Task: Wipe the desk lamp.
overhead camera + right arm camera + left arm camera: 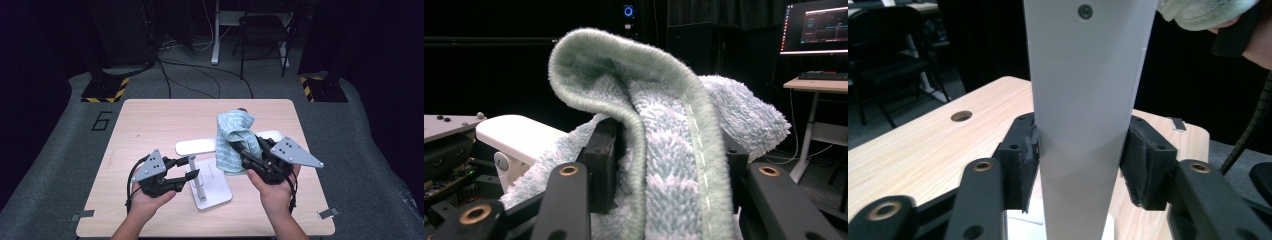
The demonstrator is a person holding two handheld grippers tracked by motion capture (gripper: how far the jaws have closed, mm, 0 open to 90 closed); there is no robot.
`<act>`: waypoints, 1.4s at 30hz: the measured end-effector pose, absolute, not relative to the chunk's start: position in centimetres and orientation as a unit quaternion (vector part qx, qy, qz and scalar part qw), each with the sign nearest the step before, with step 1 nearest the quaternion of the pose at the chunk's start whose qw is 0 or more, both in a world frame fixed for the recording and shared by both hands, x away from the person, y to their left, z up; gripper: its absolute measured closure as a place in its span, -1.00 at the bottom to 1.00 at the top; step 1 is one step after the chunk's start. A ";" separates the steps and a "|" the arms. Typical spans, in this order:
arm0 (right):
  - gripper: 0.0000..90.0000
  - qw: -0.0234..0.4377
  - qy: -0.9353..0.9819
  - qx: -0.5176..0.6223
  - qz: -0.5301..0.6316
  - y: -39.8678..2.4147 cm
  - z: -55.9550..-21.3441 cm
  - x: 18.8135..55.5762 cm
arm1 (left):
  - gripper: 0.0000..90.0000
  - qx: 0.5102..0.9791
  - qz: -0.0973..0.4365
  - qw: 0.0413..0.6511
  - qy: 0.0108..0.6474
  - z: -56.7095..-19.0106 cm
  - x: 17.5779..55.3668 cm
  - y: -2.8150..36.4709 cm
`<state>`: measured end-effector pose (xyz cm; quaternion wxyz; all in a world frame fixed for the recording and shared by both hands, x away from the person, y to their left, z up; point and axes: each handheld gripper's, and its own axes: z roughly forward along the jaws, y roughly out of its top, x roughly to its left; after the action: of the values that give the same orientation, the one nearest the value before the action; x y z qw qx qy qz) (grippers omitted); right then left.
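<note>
Towel point(233, 141): pale blue-green terry, bunched and folded, held upright above the tabletop point(150, 120), just right of the white stand point(202, 175). My right claw point(248, 152) is clamped on its lower folds; in the right gripper view the pile point(664, 165) bulges between and over both jaws.

Stand: white flat base, slim upright post point(1083, 115), horizontal bar point(196, 146) on top. My left claw point(191, 167) is clamped on the post, pads pressed to either side.

Handling note: I judge the step to be draping the towel over the bar. I keep the post steady, lift the towel clear of the bar, and let go once fabric hangs on both sides.
</note>
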<state>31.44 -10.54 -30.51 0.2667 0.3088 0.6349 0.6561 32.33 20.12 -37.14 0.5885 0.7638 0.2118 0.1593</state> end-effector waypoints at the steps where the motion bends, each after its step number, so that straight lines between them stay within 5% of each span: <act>1: 0.27 0.268 0.637 0.307 0.654 -10.5 -30.5 31.4 | 0.16 0.763 0.159 0.590 0.213 -37.2 32.3 20.1; 28: 0.41 0.236 0.693 0.230 0.641 -1.4 -27.4 32.2 | 0.17 0.759 0.162 0.591 0.219 -37.3 32.2 20.0; 42: 0.45 0.239 0.708 0.220 0.626 -0.9 -27.1 32.5 | 0.18 0.755 0.162 0.596 0.219 -37.4 32.2 19.9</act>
<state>32.49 -0.86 -27.12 0.2395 0.2202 0.7085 0.6263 32.17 19.90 -37.43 0.5959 0.7554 0.2193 0.1617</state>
